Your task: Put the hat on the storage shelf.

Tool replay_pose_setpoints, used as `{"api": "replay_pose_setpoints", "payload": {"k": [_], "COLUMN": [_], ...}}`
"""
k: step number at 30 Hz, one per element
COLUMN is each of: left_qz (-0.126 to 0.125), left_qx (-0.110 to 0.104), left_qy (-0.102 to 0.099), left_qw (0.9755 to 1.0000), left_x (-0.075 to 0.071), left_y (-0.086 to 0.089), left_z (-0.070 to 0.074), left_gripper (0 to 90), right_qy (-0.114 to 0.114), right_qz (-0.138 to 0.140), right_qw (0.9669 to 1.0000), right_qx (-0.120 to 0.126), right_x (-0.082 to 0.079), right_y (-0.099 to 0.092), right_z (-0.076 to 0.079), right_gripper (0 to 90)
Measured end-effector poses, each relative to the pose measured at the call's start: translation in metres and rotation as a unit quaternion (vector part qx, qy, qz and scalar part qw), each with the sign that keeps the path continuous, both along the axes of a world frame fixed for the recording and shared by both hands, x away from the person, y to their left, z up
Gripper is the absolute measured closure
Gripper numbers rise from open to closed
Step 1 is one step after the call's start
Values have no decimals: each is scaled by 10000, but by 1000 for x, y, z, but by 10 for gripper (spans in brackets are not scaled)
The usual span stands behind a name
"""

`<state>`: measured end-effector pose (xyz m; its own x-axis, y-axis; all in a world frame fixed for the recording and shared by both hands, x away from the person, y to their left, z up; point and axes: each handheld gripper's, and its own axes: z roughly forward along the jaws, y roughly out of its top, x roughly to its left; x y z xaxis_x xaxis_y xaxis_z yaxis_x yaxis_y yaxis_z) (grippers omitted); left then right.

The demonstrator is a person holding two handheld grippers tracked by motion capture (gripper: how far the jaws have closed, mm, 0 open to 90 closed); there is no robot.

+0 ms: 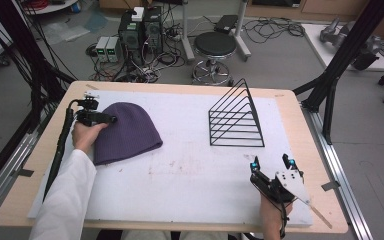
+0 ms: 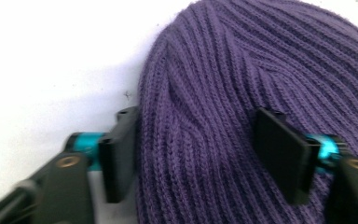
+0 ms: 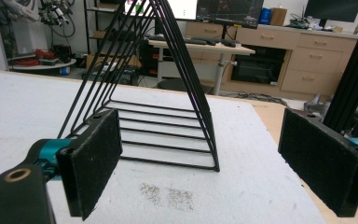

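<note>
On the left half of the counter your left tool sits at the edge of the purple hat, which lies flat on the white mat. Its jaws stand apart with a ridge of knit between them, one at the hat's rim, the other on top of the fabric; they are not yet pinching it. Your right tool rests near the front right, jaws wide apart, facing the black wire rack.
</note>
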<state>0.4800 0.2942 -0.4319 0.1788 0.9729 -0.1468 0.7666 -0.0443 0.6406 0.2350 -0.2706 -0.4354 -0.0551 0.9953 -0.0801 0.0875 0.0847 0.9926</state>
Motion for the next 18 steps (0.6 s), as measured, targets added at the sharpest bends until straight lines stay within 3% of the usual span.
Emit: {"api": "replay_pose_setpoints", "payload": {"k": [5,6,7,8,12,18], "left_qz": [158,118,118,92,39,6], "left_qx": [-97,-276,-276,-379,-367,-344], "left_qy": [116,167,167,180,138,50], "left_qw": [9998,9994,9994,9991,9992,9994], "left_x": [0,-1,-1,-1,-1,-4], "left_y": [-3,-2,-2,-1,-1,-1], "left_z": [2,3,3,2,3,3], "left_gripper": [588,635,667,686,741,746], "right_qy": [4,25,25,54,55,81], "right_qz": [12,13,13,14,22,17], "right_qw": [10000,10000,10000,10000,10000,9999], "right_qx": [15,24,24,79,68,78], "right_x": [0,0,0,0,-1,-1], "right_y": [1,0,0,1,0,0], "right_z": [0,0,0,-1,-1,-1], "right_gripper": [127,127,127,127,127,127]}}
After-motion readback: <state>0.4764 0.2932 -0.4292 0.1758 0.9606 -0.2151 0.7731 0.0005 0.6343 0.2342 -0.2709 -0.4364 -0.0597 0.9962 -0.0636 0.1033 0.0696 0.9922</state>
